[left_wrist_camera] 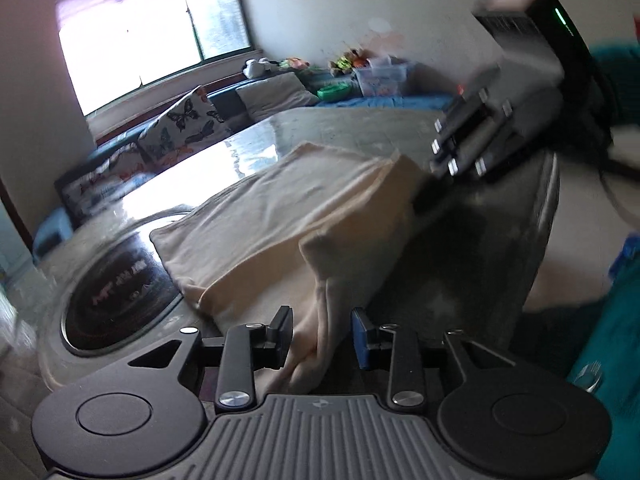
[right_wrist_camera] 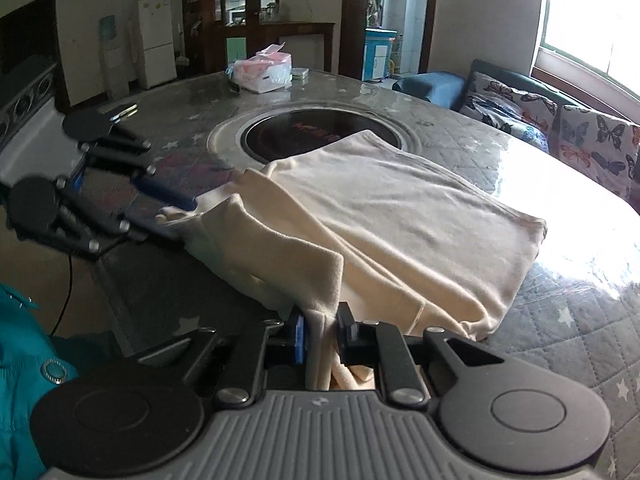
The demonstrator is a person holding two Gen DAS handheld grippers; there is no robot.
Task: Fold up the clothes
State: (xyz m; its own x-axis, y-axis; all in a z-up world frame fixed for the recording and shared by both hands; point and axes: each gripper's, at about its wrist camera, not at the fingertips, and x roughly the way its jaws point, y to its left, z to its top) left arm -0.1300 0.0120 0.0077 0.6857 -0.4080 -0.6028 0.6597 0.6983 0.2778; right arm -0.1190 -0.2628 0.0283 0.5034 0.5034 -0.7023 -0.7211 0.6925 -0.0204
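Observation:
A cream garment (left_wrist_camera: 280, 216) lies partly folded on the round table (right_wrist_camera: 560, 320), its near edge lifted. My left gripper (left_wrist_camera: 322, 336) has a bunched corner of the cloth between its fingers, jaws close on it. It also shows in the right wrist view (right_wrist_camera: 176, 204), at the garment's left corner. My right gripper (right_wrist_camera: 322, 332) is shut on a fold of the garment (right_wrist_camera: 400, 216) at the near edge. It shows in the left wrist view (left_wrist_camera: 424, 196) at the cloth's far right corner.
A round black cooktop (right_wrist_camera: 316, 136) is set in the table's middle, partly under the garment. A tissue pack (right_wrist_camera: 264, 72) sits at the table's far side. A sofa with butterfly cushions (right_wrist_camera: 560, 128) stands by the window. A teal sleeve (right_wrist_camera: 24, 360) is at lower left.

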